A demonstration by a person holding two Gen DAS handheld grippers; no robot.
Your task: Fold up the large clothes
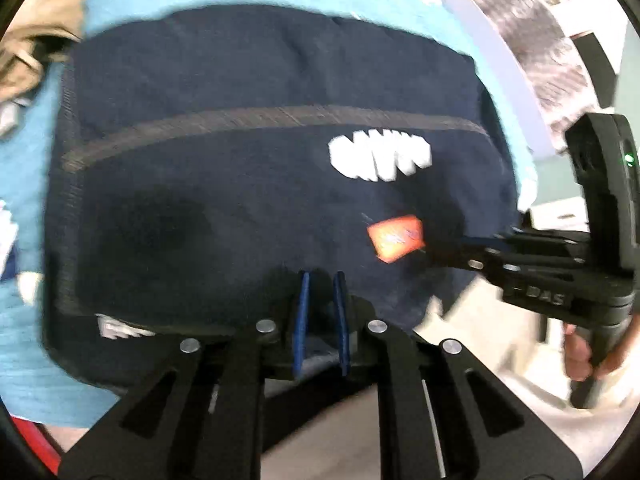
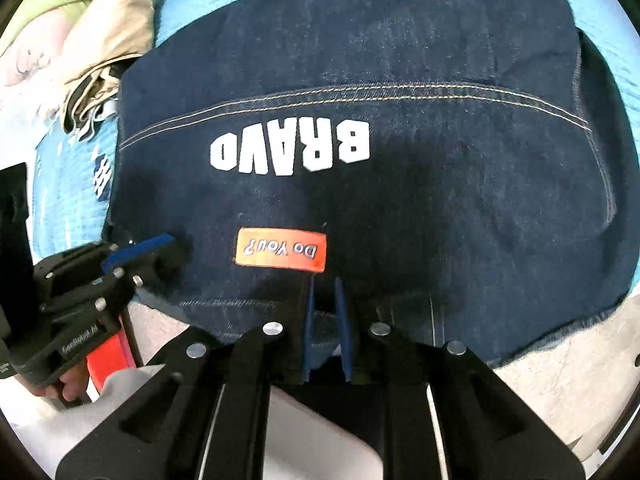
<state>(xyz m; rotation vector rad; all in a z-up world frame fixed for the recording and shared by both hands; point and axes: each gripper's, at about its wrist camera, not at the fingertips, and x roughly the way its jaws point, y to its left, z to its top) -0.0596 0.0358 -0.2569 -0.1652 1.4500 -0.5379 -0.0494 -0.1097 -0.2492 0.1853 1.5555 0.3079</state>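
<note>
My left hand-held gripper [image 1: 322, 280] pinches near edge of folded denim garment [image 2: 400, 184] lying on blue bedspread [image 2: 72, 200]. My right hand-held gripper [image 2: 326, 284] grips same edge, jaws narrow. White "BRAVO" lettering [image 2: 290, 150]; orange "Do You?" patch [image 2: 281, 249].

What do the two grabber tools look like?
Both are black, with slotted linkage arms and round silver pins. The left gripper and right gripper each have thin blue pads on their jaws. One body shows a small green light.
</note>
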